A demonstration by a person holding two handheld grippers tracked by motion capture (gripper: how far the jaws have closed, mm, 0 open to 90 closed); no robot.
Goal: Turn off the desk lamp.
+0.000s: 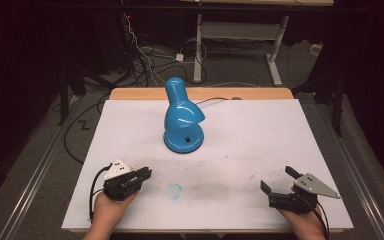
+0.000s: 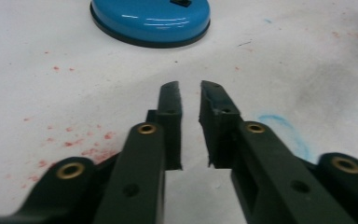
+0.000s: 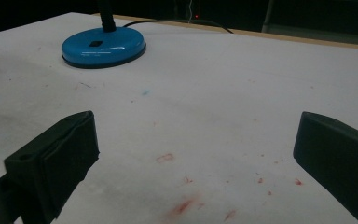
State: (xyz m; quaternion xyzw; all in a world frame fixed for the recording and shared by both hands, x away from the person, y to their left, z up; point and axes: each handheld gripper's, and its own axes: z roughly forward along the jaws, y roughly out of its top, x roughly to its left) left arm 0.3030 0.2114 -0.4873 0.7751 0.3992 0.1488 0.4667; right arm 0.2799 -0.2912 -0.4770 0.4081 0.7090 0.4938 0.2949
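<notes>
High view looks down on a white, matte tabletop (image 1: pixel 260 135) with a wooden strip along its far edge, its surface smudged grey and flecked with red marks. At the near left a hand (image 1: pixel 111 207) holds the left hand-held gripper (image 1: pixel 145 175), black with a pale three-cornered plate on top; its jaws stand close together with a narrow gap, pinching nothing. Just right of it lies a faint blue scribbled ring (image 1: pixel 174 190). Farther back, near the middle, stands a glossy blue desk lamp (image 1: pixel 182 116): a round, flat base with a small dark switch, and a smooth rounded hood leaning up and back. A thin dark cord (image 1: pixel 212 100) runs from it toward the far edge. At the near right, the right hand-held gripper (image 1: pixel 279 180), with a grey plate, has its jaws spread wide, empty, well apart from the lamp.

Left gripper view brings out brass-coloured rivets on the black jaws, their rough pad edges, and the dark rim under the lamp's shiny base (image 2: pixel 150 18).

Right gripper view shows the lamp's thin black stem (image 3: pixel 105 16) rising from the base, and blocky, dull black jaw pads low over the tabletop.
</notes>
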